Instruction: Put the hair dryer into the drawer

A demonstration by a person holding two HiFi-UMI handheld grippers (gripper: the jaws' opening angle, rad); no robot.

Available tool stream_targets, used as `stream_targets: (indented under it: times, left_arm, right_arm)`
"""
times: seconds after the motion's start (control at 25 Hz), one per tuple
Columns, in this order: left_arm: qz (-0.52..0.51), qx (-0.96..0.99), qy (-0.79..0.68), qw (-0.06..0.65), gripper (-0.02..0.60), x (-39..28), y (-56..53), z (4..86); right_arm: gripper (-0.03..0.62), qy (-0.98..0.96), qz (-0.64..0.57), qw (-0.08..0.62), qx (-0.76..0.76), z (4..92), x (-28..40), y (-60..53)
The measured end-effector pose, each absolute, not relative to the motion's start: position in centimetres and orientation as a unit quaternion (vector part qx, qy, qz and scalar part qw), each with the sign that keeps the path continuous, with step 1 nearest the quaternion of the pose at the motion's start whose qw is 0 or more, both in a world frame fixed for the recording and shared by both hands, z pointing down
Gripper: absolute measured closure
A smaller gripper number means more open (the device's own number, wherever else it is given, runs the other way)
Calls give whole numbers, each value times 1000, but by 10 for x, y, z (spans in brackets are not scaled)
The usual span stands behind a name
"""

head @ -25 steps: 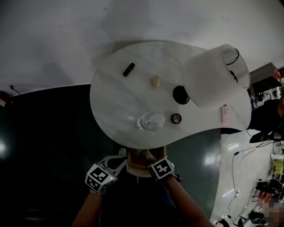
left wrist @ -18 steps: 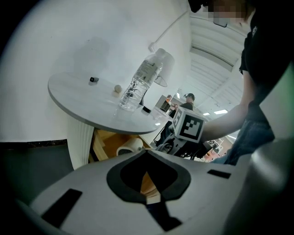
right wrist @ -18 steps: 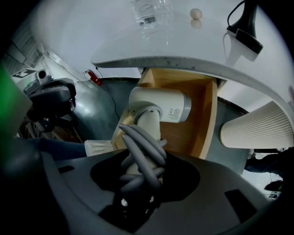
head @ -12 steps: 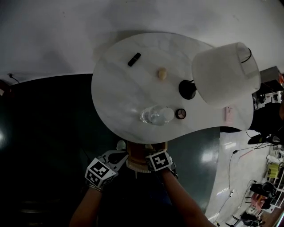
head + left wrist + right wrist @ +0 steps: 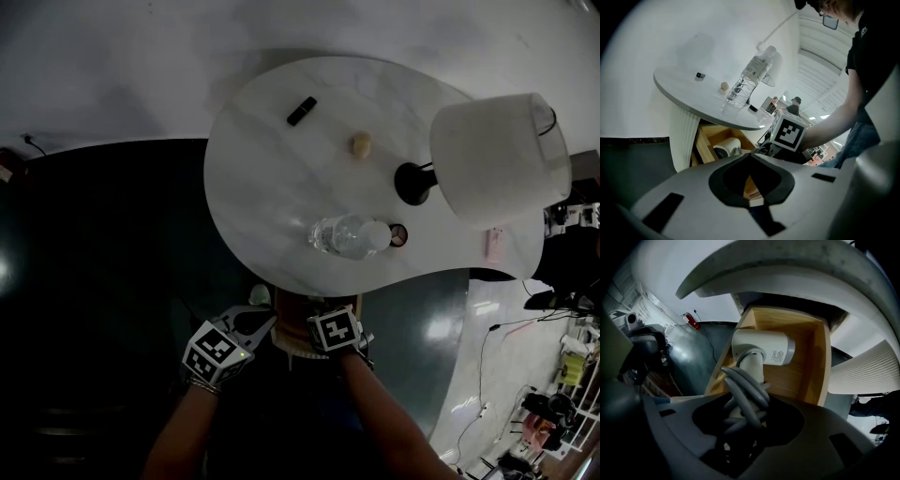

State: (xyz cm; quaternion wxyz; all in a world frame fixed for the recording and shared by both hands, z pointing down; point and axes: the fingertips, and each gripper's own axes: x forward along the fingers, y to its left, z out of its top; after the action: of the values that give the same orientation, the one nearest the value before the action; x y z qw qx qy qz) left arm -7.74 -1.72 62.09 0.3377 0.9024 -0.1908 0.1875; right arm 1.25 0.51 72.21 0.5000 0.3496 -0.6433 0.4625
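The hair dryer [image 5: 761, 350] lies in the open wooden drawer [image 5: 811, 362] that juts out from under the white desk [image 5: 281, 187], in the centre of the right gripper view, barrel crosswise and handle pointing back toward the camera. The right gripper [image 5: 743, 416] is clamped on that handle where the grey cord [image 5: 745, 390] is wound round it, probably so cord and body travel as one bundle and nothing trails over the rim. Leading with the barrel looks like a way to set the bulky end deep inside while the gripper stays outside the drawer. The left gripper [image 5: 749, 157], at the lower middle of its view, has its tips together. Drawer wood shows through the gap behind them, and whether it pinches the rim to steady it I cannot tell. The dryer looks essentially in place, so what seems left is letting go.
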Motion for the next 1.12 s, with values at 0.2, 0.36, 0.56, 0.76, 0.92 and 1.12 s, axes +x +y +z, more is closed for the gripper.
stream_targets:
  times: [0.2,0.36,0.56,0.76,0.92,1.12]
  left_arm:
    - [190,900,-191,342,574,-79,-18,625]
    - [193,899,-187,346,574,-80,-17,628]
    - [202,896,-191,347,574,-80,-20,637]
    - [210,892,-193,352,574,-77,-21,645]
    - [215,890,-189,354,574,-74,-20,649]
    - [211,885,-202,364,574,-76,-27,654]
  right_arm:
    - [393,-639,465,503,350,728,10,2]
    - [393,-646,418,517,376,731,15,-14]
    - [393,-637,417,522,385,735,13,-16]
    - [391,-631,402,537,389,740,12,-17]
    - [391,-623,397,545,396,744,11,-18]
    - [391,-618,383,547,415,748,14,-23]
